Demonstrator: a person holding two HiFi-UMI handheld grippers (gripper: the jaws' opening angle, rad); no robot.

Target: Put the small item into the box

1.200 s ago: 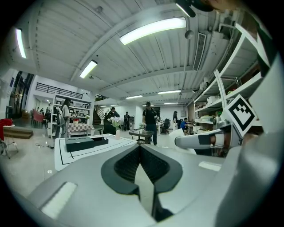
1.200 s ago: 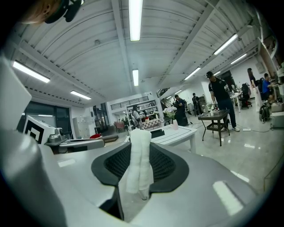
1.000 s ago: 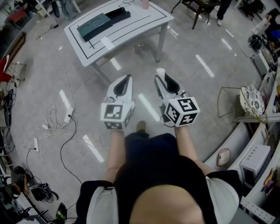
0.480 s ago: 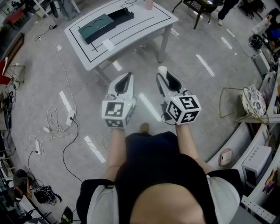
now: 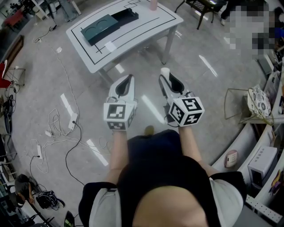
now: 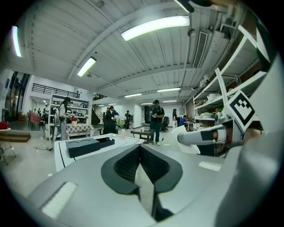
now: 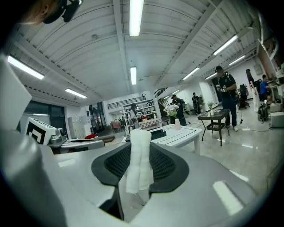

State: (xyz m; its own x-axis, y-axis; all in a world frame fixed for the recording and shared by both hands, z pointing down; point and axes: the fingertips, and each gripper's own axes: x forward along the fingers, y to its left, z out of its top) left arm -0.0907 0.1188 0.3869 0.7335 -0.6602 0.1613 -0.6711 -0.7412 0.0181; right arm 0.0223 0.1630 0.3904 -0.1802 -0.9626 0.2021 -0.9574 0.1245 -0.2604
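Grey workshop floor, white desk at the far side carrying a dark box, nearer, right gripper with fingers clamped on a small white roll, left gripper beside it, fingers together, empty.

L tongs closed, R tongs clamped

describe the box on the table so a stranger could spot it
Look to the white table with black lines at the top of the head view. The box lies toward its left end: long, flat and dark, unlike the small white card and pink vase nearby.
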